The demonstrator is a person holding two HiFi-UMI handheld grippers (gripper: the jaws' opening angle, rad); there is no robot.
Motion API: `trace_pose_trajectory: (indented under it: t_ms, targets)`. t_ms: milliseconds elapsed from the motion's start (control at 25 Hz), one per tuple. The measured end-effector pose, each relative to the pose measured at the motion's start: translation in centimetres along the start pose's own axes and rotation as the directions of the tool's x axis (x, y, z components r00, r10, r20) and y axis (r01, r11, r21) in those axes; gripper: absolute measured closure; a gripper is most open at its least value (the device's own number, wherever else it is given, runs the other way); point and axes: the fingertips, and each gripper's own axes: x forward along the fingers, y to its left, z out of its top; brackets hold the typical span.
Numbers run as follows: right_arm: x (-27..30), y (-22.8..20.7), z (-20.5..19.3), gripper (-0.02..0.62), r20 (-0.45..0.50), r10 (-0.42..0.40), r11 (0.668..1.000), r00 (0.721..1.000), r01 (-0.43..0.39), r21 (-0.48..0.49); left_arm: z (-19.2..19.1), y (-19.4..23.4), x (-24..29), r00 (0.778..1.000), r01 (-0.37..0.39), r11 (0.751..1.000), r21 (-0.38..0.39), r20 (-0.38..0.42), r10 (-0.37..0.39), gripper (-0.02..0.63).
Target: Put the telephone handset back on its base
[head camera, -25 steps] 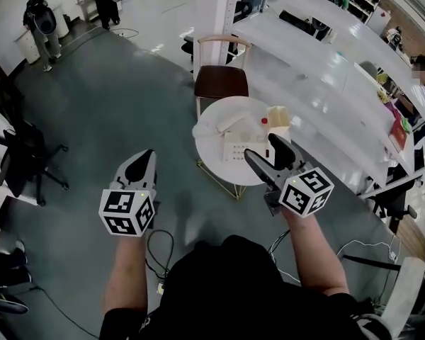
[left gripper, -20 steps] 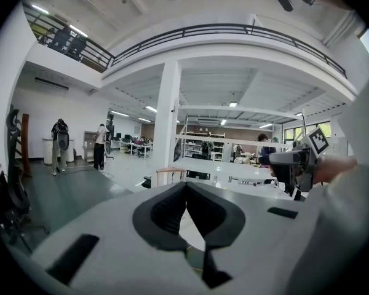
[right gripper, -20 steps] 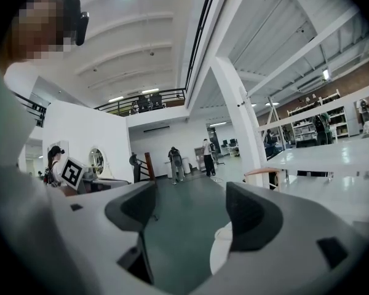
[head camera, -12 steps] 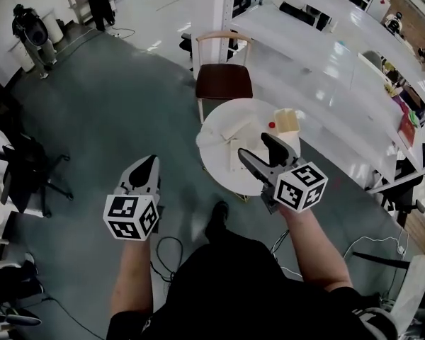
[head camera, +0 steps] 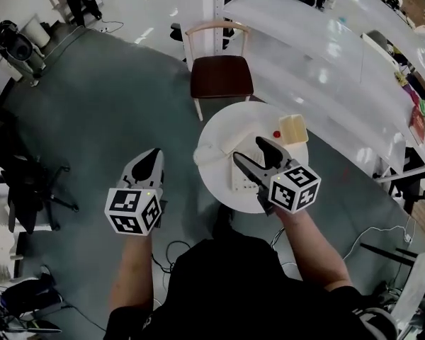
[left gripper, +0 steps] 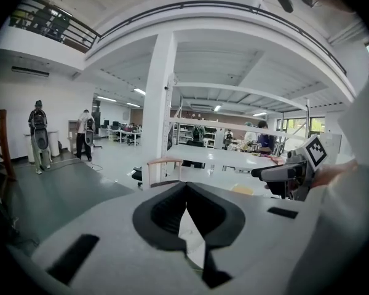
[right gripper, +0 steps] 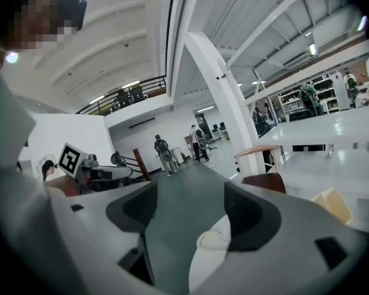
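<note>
A round white table bears a white telephone base, partly hidden under my right gripper. The white handset lies off the base, at the table's left edge. My right gripper hangs over the table with its jaws wide apart. Those jaws have just been closing a little, and nothing is between them. In the right gripper view the handset shows low between the jaws, farther off. My left gripper is over the floor left of the table, tips together and holding nothing.
A beige box and a small red thing sit at the table's far right. A wooden chair stands just behind the table. Long white tables run along the right. A black office chair stands at left, and cables lie by the person's feet.
The person has stepped closer to the round table. Both grippers have moved forward and down, and the right one now hangs over the telephone base. The handset has not moved.
</note>
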Motion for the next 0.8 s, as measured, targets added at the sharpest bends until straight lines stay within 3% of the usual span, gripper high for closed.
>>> trace_pose_trajectory:
  t_ms: [240,440,640,800]
  targets:
    - [0.9,-3.9,0.4,0.275,-0.004,-0.045,0.999,0.999,0.045,0.019,2.1,-0.4,6.2,0.997,0.067,0.997,0.024,-0.026,-0.067,0.597]
    - [-0.1,-7.4,1.0,0.281,0.011,-0.168,0.984,0.986,0.167,0.064,3.3,-1.4,10.2,0.986,0.16,0.986,0.04,-0.052,-0.158,0.597]
    - [-1.0,-10.9,3.2,0.295,0.055,-0.338,0.94,0.94,0.333,0.072,4.8,-0.5,14.7,0.963,0.268,0.961,0.064,-0.059,-0.264,0.597]
    - [-0.3,-12.1,4.6,0.254,0.072,-0.464,0.885,0.883,0.458,0.083,5.9,1.4,17.2,0.938,0.344,0.935,0.083,-0.064,-0.34,0.597]
